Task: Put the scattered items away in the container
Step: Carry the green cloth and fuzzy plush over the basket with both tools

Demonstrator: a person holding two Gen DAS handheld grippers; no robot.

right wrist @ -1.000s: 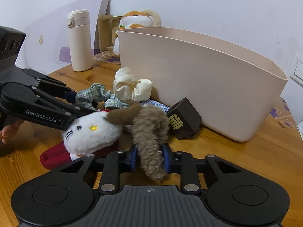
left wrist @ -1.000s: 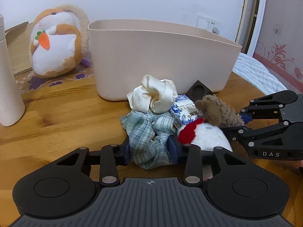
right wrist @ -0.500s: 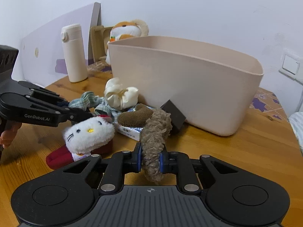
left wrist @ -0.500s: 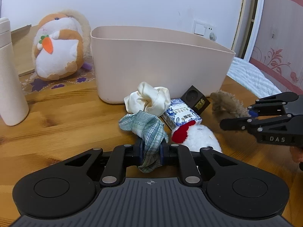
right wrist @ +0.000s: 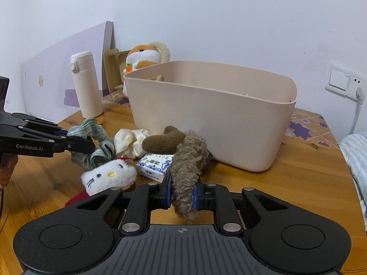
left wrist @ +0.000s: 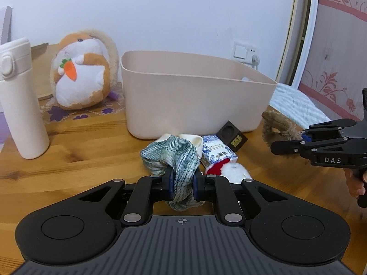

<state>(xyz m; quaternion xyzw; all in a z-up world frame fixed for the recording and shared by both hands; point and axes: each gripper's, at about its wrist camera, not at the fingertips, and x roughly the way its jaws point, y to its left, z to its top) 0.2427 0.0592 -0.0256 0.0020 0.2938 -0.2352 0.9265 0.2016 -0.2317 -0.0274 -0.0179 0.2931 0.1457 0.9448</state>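
Wooden tabletop (left wrist: 68,137) against a plain white wall, with a wall switch (right wrist: 339,80) and socket at the right and a striped bed edge (left wrist: 298,105) past the far corner. At the back, a beige container (right wrist: 229,123) standing upright, a cream flask (left wrist: 20,105) well to its left, a hamster plush (left wrist: 80,71) holding a carrot behind on a patterned cloth. Just in front of the container, a loose cluster: cream scrunchie (right wrist: 130,141), blue-and-white box (right wrist: 156,163), dark cube (left wrist: 231,135), white cat plush (right wrist: 110,176) with a red bow. Left tongs (left wrist: 182,181) closed tight on a green plaid scrunchie (left wrist: 176,158), lifted clear of the wood, tilted downward, close above the cat plush. Right tongs (right wrist: 182,192) likewise clamped on a brown fuzzy scrunchie (right wrist: 185,160), pointing down toward the container's near wall, raised off the surface. Fingers of the person's right hand (left wrist: 355,183) wrapped around the handle at the right edge of the left view.
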